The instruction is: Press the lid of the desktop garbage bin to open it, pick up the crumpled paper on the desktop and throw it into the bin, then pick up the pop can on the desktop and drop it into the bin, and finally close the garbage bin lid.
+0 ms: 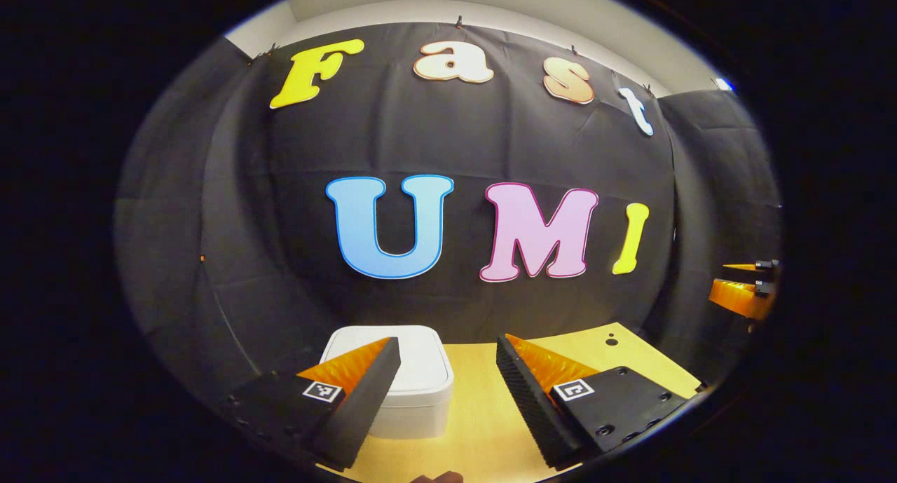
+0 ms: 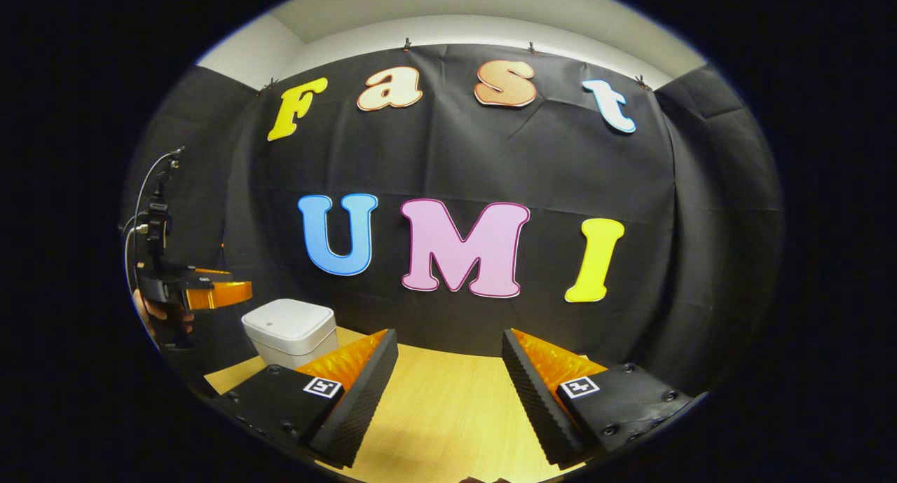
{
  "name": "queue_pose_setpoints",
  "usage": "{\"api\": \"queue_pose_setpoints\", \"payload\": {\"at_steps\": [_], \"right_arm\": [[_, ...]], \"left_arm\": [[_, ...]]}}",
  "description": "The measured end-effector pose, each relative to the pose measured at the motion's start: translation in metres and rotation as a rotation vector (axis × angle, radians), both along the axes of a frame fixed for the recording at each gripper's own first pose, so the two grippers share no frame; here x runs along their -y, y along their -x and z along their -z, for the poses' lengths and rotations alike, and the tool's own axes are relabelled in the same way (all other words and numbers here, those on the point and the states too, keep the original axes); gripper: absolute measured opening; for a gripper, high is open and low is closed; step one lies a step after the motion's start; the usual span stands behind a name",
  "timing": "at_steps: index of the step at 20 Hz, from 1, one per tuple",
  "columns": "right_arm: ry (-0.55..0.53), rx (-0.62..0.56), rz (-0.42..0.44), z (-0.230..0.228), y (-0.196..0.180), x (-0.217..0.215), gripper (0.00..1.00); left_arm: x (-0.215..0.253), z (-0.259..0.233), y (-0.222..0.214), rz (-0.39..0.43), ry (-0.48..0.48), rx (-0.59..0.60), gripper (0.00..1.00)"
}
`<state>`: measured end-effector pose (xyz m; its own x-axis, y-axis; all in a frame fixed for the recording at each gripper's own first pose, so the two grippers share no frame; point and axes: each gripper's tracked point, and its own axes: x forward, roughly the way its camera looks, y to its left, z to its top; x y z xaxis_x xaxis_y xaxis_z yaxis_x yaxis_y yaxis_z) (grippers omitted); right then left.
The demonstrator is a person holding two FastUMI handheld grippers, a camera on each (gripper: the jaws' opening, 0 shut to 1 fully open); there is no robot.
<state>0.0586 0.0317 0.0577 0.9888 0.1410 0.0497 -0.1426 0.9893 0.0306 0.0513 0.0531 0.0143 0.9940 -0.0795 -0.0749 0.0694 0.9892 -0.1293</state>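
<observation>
Two grippers, fingers spread and empty: left gripper point(image 1: 448, 378) held with the closed garbage bin point(image 1: 410, 378) behind its left finger, presumably poised for pressing the lid; right gripper point(image 2: 448, 371) above bare desktop point(image 2: 448, 413).

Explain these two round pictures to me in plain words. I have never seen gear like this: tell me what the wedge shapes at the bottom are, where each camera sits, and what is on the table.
There is no robot here. A person holds a two-finger gripper in each hand, and a fisheye camera rides on each one, looking forward along its fingers.

The left gripper view shows the left gripper at the bottom, fingers apart and holding nothing. Just behind its left finger stands a white bin with its lid down, on a pale wooden table. The other gripper peeks in at the right edge.

The right gripper view shows the right gripper, also open and empty, above the same table. Farther left sits the bin, with the left gripper and the hand holding it nearby.
</observation>
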Motion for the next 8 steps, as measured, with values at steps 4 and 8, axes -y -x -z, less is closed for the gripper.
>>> {"api": "queue_pose_setpoints", "payload": {"at_steps": [4, 8], "right_arm": [[0.004, 0.020, 0.039, -0.003, 0.003, 0.006, 0.96], [-0.010, 0.012, 0.039, -0.002, 0.003, 0.005, 0.96]], "left_arm": [[0.005, 0.006, 0.025, -0.015, 0.013, 0.018, 0.94], [0.013, 0.002, 0.038, -0.007, -0.002, 0.050, 0.95]]}}
